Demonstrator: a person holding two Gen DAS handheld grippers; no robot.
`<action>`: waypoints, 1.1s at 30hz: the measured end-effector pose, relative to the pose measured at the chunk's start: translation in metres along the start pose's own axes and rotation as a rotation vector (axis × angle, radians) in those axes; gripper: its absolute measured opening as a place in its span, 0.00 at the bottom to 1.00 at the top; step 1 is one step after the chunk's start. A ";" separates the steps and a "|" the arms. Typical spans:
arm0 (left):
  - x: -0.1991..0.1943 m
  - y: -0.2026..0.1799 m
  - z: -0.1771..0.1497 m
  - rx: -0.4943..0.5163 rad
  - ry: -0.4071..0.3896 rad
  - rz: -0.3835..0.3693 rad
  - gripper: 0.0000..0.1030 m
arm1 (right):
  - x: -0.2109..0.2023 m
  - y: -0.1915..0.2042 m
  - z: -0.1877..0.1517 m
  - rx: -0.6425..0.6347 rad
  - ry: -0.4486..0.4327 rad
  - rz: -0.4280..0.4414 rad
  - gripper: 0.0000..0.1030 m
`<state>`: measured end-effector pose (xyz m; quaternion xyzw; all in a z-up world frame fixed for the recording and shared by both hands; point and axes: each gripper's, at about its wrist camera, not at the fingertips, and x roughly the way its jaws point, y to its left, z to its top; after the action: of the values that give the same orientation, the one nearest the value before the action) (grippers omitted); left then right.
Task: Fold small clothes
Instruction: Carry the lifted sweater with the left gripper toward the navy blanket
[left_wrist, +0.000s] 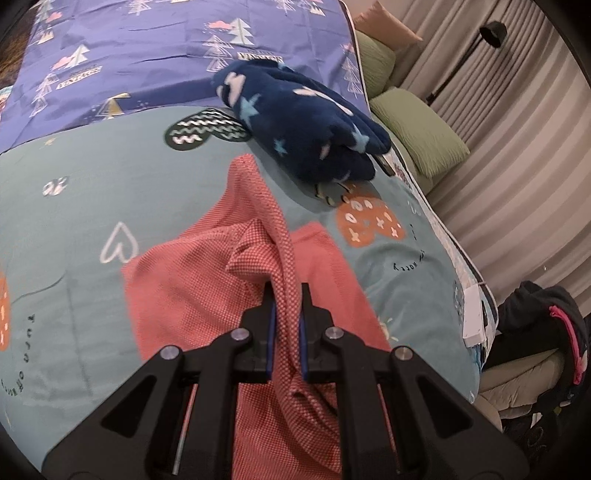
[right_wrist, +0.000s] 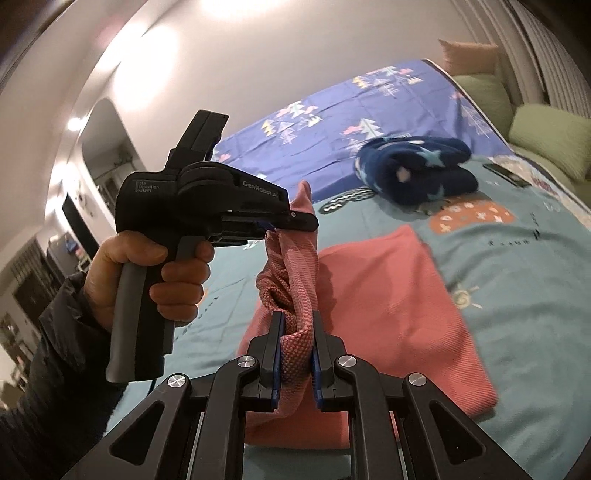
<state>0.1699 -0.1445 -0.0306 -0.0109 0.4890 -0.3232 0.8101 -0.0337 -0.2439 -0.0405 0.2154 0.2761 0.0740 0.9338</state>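
The left gripper (left_wrist: 286, 295) has its jaws clenched on a raised fold of the pink garment (left_wrist: 207, 291), which runs up between them and spreads out ahead and below onto the bed (left_wrist: 74, 221). The right gripper (right_wrist: 297, 325) likewise has its jaws clamped on a bunched edge of the same cloth, whose flat part lies ahead and to the right. Beyond both jaws sits a navy star-print bundle (left_wrist: 306, 125).

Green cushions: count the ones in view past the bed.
2. One green cushion lies nearer, beside the bed's far edge by the curtain; the second green cushion sits beyond it, next to a peach pillow. More may be hidden behind the bed.
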 end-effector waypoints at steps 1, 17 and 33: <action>0.003 -0.005 0.001 0.007 0.006 0.003 0.11 | -0.001 -0.005 0.001 0.010 -0.001 -0.001 0.11; 0.052 -0.067 0.001 0.116 0.096 0.056 0.11 | -0.014 -0.060 -0.002 0.154 0.010 0.004 0.11; 0.071 -0.086 0.002 0.169 0.077 0.134 0.21 | -0.003 -0.105 -0.014 0.328 0.095 0.068 0.11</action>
<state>0.1493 -0.2511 -0.0563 0.1026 0.4903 -0.3088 0.8085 -0.0422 -0.3342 -0.0960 0.3703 0.3207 0.0698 0.8690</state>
